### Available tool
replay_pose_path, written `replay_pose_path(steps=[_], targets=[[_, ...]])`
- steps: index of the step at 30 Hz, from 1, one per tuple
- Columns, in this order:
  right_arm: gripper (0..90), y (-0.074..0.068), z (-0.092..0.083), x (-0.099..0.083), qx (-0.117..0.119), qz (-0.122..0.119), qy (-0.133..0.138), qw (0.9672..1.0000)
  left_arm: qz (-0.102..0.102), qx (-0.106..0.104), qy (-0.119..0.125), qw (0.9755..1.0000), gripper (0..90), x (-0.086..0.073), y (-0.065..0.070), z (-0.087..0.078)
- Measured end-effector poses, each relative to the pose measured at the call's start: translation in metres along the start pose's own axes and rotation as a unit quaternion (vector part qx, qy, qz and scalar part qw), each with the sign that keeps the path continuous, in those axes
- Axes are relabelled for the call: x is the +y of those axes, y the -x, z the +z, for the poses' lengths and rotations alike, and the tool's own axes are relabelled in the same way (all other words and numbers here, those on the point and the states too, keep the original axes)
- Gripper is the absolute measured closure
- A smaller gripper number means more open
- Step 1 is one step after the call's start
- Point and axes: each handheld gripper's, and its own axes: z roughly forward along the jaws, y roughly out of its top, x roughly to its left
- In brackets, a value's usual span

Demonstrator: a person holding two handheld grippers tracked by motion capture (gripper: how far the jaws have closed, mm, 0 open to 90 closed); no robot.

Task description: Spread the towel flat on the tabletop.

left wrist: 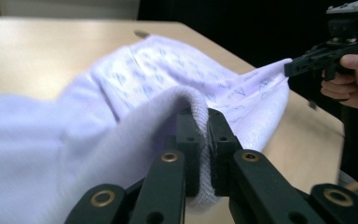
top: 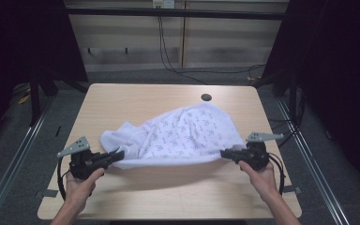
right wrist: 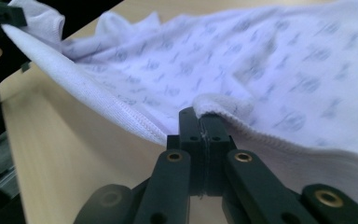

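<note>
Both hands hold grippers low over the tabletop [top: 122,197]: the left gripper [top: 117,155] and right gripper [top: 225,154] each have fingers clenched on the near hem of the white patterned cloth [top: 183,133], stretched between them. To lay it flat, I would keep the hem taut and level, lowering both ends together.

Both forearms come in from the bottom of the high view, spread wide apart. The left hand [top: 82,183] grips the left hand-held gripper [top: 120,153], which points inward to the right with its jaws pinched together. The right hand [top: 258,172] holds the right hand-held gripper [top: 222,153] pointing inward to the left, its jaws likewise clamped tight.
</note>
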Motion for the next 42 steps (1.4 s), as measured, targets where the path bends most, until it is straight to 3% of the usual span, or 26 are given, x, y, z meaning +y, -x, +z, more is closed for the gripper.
replay_pose_path(steps=[3,6,7,9,12,14,17,19,23,26,27,28,29,30,33,35,36,38,41,42], targets=[[89.6,0.001,0.001,-0.02,0.0,0.014,-0.014,0.9998,0.007,-0.012,-0.038,0.9992,86.3,-0.015,0.006,0.007],[89.7,0.001,-0.001,-0.028,-0.013,0.008,-0.032,0.9994,0.011,-0.022,-0.073,0.997,86.0,-0.029,0.011,0.016],[89.7,0.002,-0.001,-0.03,-0.015,0.007,-0.038,0.9992,0.011,-0.022,-0.073,0.997,85.6,-0.029,0.011,0.016],[89.7,0.005,-0.001,-0.036,-0.02,0.002,-0.051,0.9985,0.004,-0.041,-0.084,0.9956,82.6,-0.034,0.013,0.02],[89.6,0.01,-0.005,-0.042,-0.028,0.018,-0.052,0.9981,0.01,-0.035,-0.09,0.9953,74.2,-0.034,0.011,0.021],[87.4,0.009,-0.01,-0.044,-0.021,0.028,-0.038,0.9987,0.011,-0.042,-0.082,0.9957,70.4,-0.034,0.009,0.016],[69.0,0.004,-0.019,-0.047,-0.034,0.043,-0.016,0.9984,0.004,-0.039,-0.072,0.9966,61.7,-0.033,0.007,0.01],[62.5,0.002,-0.026,-0.048,-0.046,0.046,-0.003,0.9979,-0.002,-0.041,-0.051,0.9978,57.8,-0.031,0.003,-0.003],[58.8,-0.001,-0.028,-0.044,-0.033,0.05,0.017,0.9981,-0.017,-0.014,-0.026,0.9994,56.5,-0.025,-0.014,-0.013],[58.3,-0.009,-0.017,-0.038,-0.029,0.032,0.013,0.999,-0.026,0.007,-0.021,0.9994,59.1,-0.018,-0.026,-0.012],[58.3,-0.019,-0.002,-0.031,-0.009,0.017,0.005,0.9998,-0.037,0.026,-0.024,0.9987,61.8,-0.012,-0.042,-0.005],[58.3,-0.024,0.007,-0.027,-0.005,0.009,0.003,0.9999,-0.039,0.034,-0.032,0.9981,62.7,-0.011,-0.05,0.0],[58.2,-0.03,0.015,-0.023,0.009,0.004,0.0,1.0,-0.039,0.034,-0.032,0.9981,62.6,-0.011,-0.05,0.0],[57.9,-0.036,0.025,-0.02,0.024,-0.005,-0.003,0.9997,-0.046,0.044,-0.051,0.9967,62.3,-0.01,-0.066,0.014],[56.7,-0.058,0.056,-0.01,0.059,-0.029,-0.025,0.9975,-0.047,0.056,-0.082,0.9939,57.8,-0.012,-0.085,0.034],[55.5,-0.075,0.077,-0.004,0.082,-0.049,-0.037,0.9947,-0.052,0.067,-0.091,0.9922,57.1,-0.015,-0.091,0.043],[54.8,-0.083,0.087,-0.001,0.092,-0.058,-0.043,0.9932,-0.062,0.059,-0.095,0.9919,58.0,-0.016,-0.092,0.047],[54.0,-0.097,0.106,0.004,0.114,-0.075,-0.05,0.9894,-0.042,0.05,-0.129,0.9895,63.6,-0.02,-0.089,0.054],[53.0,-0.108,0.121,0.009,0.131,-0.084,-0.051,0.9865,-0.042,0.052,-0.134,0.9888,76.8,-0.022,-0.086,0.055],[52.3,-0.112,0.128,0.011,0.139,-0.088,-0.05,0.985,-0.043,0.052,-0.138,0.9881,76.8,-0.022,-0.085,0.055]])
